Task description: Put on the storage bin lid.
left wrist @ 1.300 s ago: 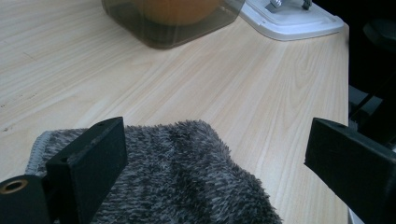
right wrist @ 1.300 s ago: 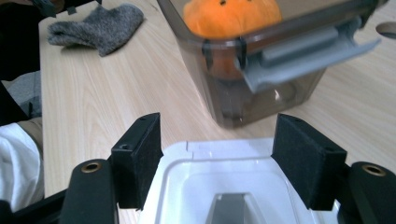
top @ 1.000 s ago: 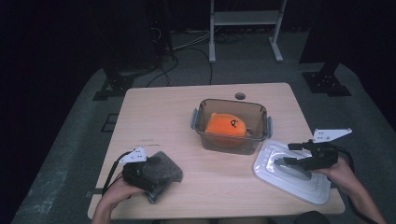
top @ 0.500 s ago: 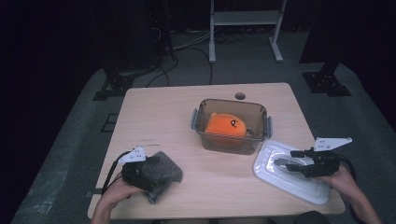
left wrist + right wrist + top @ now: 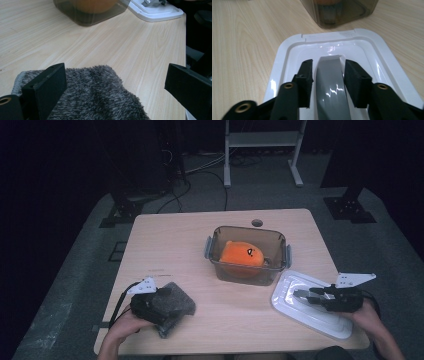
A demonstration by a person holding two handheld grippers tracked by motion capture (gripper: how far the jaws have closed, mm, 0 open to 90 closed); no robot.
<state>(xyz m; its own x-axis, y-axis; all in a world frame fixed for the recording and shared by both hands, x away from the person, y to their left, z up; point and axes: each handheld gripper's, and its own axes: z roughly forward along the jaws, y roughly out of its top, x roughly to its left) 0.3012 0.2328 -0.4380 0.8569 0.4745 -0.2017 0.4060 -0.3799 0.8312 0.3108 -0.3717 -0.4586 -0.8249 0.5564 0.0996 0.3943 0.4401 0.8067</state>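
Right gripper view: the right tool has just been closing around the grey handle of the white lid, pinching it; stiff, light, glossy plastic, probably slippery.

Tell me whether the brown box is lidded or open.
Open: the clear brown plastic box has no lid; its white lid lies flat on the wooden table beside it.

Both grippers are black, the left gripper and right gripper each topped by a grey three-cornered plate. Brass-coloured rivets dot the flat black jaws. Black cables trail behind.
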